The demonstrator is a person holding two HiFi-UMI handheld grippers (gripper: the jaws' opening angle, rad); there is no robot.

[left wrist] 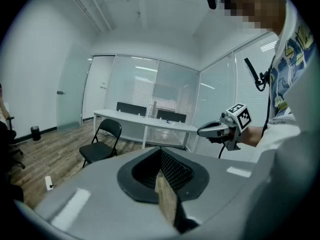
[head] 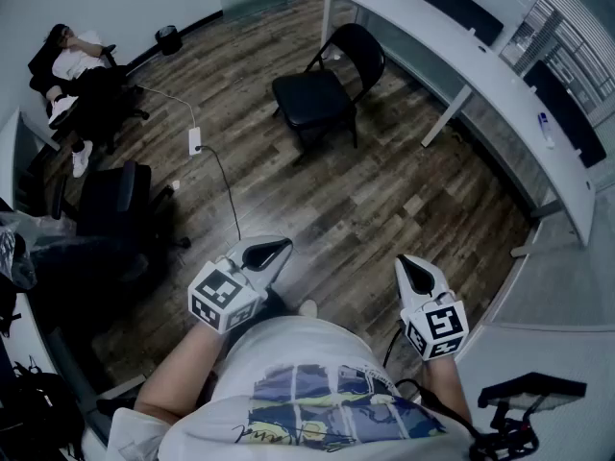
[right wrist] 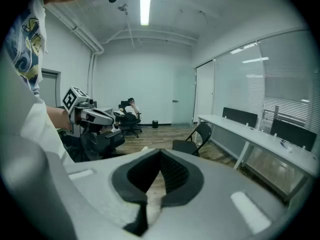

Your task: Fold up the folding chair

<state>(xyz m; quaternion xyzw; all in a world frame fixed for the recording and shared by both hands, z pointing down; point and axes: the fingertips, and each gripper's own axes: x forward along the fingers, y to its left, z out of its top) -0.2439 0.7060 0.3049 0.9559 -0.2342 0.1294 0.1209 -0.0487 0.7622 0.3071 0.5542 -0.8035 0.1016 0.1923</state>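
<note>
The black folding chair [head: 322,94] stands unfolded on the wood floor, well ahead of me and next to the long white desk. It also shows small in the left gripper view, as the chair [left wrist: 102,144], and in the right gripper view, as the chair [right wrist: 192,140]. My left gripper [head: 271,251] and right gripper [head: 410,269] are held in front of my body, far short of the chair and apart from each other. Both are shut with nothing between the jaws. Each camera catches the other one: the right gripper [left wrist: 205,130] and the left gripper [right wrist: 107,118].
A long white desk [head: 461,56] runs along the glass wall at the right. A person sits on an office chair [head: 77,60] at the far left. Nearer stands another black office chair [head: 115,200]. A power strip [head: 195,140] with its cable lies on the floor, and a small bin [head: 169,38] stands by the wall.
</note>
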